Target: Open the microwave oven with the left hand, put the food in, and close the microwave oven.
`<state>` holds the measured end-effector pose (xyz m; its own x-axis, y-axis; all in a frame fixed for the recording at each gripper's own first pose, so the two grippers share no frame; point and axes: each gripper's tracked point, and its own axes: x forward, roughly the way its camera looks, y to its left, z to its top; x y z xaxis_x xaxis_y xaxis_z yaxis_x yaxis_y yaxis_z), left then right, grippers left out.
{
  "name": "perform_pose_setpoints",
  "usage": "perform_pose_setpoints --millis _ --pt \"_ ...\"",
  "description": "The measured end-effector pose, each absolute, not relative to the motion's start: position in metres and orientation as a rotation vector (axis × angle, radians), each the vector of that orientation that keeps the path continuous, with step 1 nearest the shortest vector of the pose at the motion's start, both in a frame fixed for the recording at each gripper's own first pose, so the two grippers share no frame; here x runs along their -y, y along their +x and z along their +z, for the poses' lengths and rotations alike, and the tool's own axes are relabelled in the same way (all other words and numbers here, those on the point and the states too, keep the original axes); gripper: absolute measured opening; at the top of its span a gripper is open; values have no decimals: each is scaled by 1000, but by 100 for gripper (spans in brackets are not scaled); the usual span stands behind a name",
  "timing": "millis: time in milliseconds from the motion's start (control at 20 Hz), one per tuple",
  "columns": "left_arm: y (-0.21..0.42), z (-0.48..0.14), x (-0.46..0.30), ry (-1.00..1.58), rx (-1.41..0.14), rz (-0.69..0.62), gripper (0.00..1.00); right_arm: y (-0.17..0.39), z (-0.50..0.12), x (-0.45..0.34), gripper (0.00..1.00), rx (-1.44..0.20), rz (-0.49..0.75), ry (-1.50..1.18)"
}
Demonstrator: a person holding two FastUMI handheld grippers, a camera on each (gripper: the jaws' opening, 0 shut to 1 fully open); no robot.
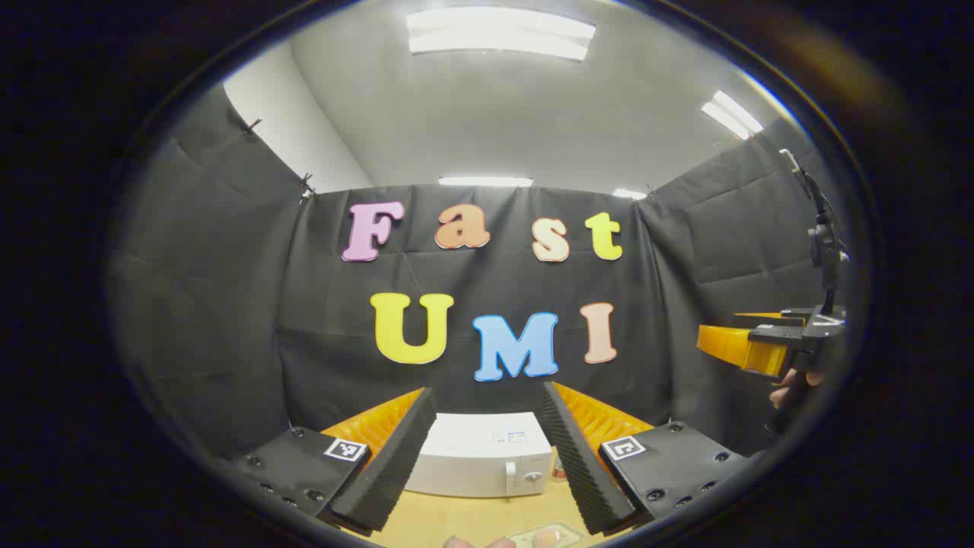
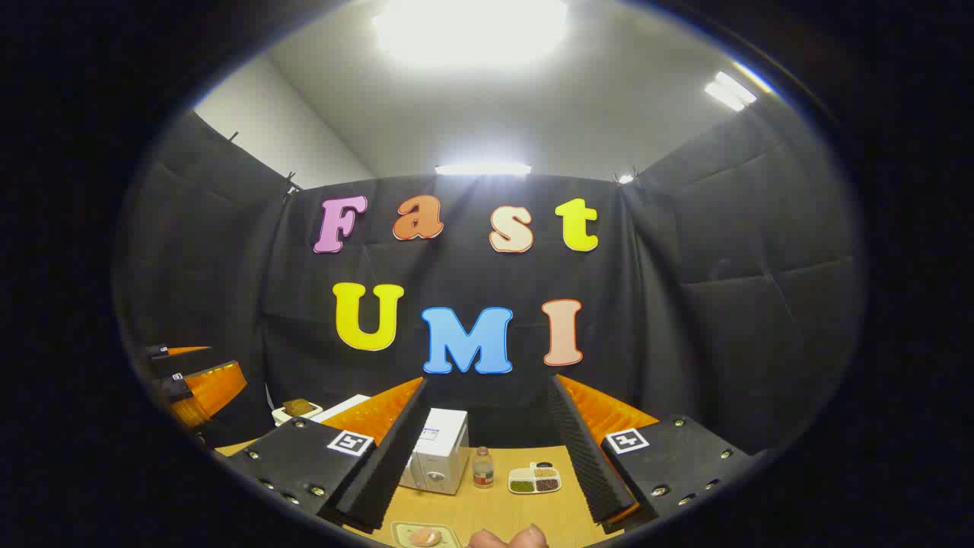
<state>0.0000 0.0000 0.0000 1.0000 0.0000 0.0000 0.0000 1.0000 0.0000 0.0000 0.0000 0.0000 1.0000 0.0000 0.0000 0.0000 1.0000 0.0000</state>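
The white microwave (image 1: pixel 479 457) stands on the wooden table (image 1: pixel 472 514) with its door closed and a handle (image 1: pixel 508 476) on its right side. My left gripper (image 1: pixel 487 393) is open in the air in front of it, well short of the door. A plate with food (image 1: pixel 544 536) lies at the table's near edge. In the right gripper view, the microwave (image 2: pixel 437 449) sits ahead and slightly left, and the plate with food (image 2: pixel 426 536) lies low in front. My right gripper (image 2: pixel 487 384) is open and holds nothing. Each gripper also shows off to the side in the other's view.
A small bottle (image 2: pixel 482 466) and a divided tray of beans (image 2: pixel 535 479) stand to the right of the microwave. A white container with something brown (image 2: pixel 298 409) sits far left. A hand (image 1: pixel 791 384) holds the right gripper (image 1: pixel 753 346).
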Motion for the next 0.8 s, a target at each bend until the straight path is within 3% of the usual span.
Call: perform_pose_setpoints --millis 750,800 --pt "-25 -26 41 26 -74 63 95 -5 -30 36 95 -67 86 50" --pt "-27 -32 44 25 -81 67 99 -5 -30 39 95 -69 92 52"
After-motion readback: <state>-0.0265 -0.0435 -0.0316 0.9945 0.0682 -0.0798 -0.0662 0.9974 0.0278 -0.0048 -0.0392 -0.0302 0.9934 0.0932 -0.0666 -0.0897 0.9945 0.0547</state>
